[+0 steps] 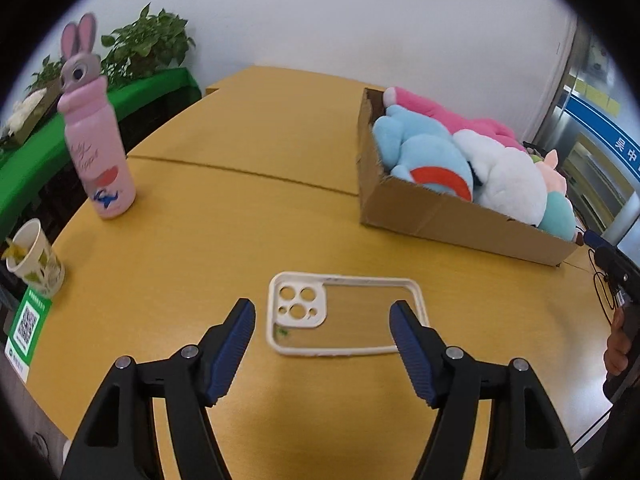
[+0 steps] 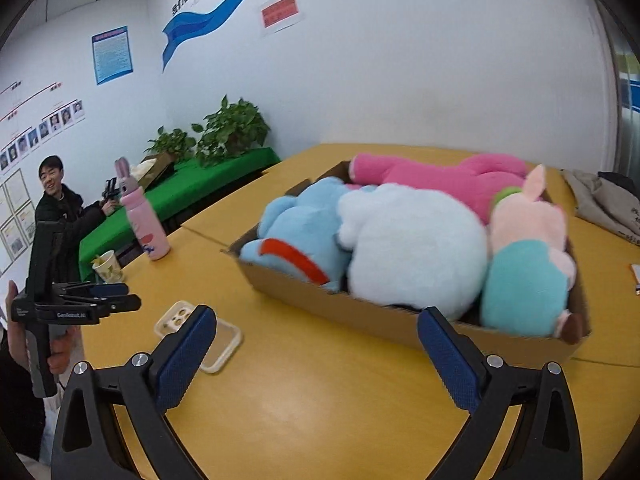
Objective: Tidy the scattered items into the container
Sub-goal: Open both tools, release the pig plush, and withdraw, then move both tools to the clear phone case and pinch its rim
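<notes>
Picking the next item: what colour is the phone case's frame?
Cream-white frame with a clear back; shows best in the left wrist view.

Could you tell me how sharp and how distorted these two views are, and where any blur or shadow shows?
Left wrist view: strong fisheye bending with a black rim; the phone case is fairly sharp, and a soft shadow lies under the left gripper. Right wrist view: same bending; the plush toys and cardboard box look smeared, the right gripper crisp.

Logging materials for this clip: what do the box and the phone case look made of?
Box: brown corrugated cardboard, matte, with creased walls and a rough torn edge. Phone case: probably soft plastic or silicone; cream rim, clear glossy back showing the table through.
</notes>
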`<action>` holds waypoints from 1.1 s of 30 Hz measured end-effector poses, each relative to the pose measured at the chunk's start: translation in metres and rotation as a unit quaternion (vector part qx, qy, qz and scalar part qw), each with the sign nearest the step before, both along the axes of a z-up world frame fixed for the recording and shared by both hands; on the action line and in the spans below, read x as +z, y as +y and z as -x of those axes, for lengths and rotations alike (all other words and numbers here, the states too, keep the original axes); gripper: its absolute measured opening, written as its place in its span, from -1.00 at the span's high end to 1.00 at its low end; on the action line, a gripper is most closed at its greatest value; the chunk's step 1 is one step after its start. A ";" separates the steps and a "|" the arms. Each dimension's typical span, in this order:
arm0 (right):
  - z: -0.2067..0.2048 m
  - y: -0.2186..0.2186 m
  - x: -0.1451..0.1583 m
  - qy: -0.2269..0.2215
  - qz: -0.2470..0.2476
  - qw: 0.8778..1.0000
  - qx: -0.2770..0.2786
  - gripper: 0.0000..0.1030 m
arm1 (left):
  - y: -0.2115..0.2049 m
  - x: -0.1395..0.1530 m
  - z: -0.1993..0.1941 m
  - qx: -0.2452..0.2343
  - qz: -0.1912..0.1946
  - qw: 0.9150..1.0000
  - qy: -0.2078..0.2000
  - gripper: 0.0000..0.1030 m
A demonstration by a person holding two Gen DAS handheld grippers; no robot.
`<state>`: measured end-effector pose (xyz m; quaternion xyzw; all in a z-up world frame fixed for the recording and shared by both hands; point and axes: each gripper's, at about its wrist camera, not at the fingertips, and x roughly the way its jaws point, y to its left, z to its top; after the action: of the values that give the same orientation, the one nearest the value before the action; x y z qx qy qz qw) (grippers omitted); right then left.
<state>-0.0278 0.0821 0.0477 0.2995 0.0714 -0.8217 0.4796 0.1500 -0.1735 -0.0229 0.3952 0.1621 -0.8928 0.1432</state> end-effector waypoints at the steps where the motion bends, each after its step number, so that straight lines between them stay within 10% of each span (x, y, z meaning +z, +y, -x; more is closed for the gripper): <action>1: -0.008 -0.012 -0.008 -0.002 -0.013 1.000 0.008 -0.99 | -0.006 -0.008 -0.004 0.007 -0.009 1.000 -0.005 -0.35; 8: -0.041 -0.094 -0.054 -0.029 -0.085 0.995 0.034 -0.93 | -0.024 -0.040 0.002 0.005 -0.044 0.998 -0.032 -0.31; 15: -0.030 -0.134 -0.099 -0.084 -0.139 0.987 0.007 -0.58 | -0.026 -0.064 0.021 -0.006 -0.044 0.996 -0.074 0.34; 25: -0.033 -0.151 -0.112 -0.065 -0.174 0.982 -0.008 0.61 | -0.017 -0.065 0.022 0.003 -0.039 0.997 -0.072 0.69; 33: -0.017 -0.138 -0.109 -0.090 -0.148 0.984 -0.033 0.82 | -0.009 -0.059 0.026 -0.006 -0.038 0.996 -0.074 0.82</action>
<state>-0.0107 -0.0556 -0.0616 0.4423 0.1390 -0.7869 0.4072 0.1241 -0.1824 -0.0824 0.4668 0.1819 -0.8550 0.1340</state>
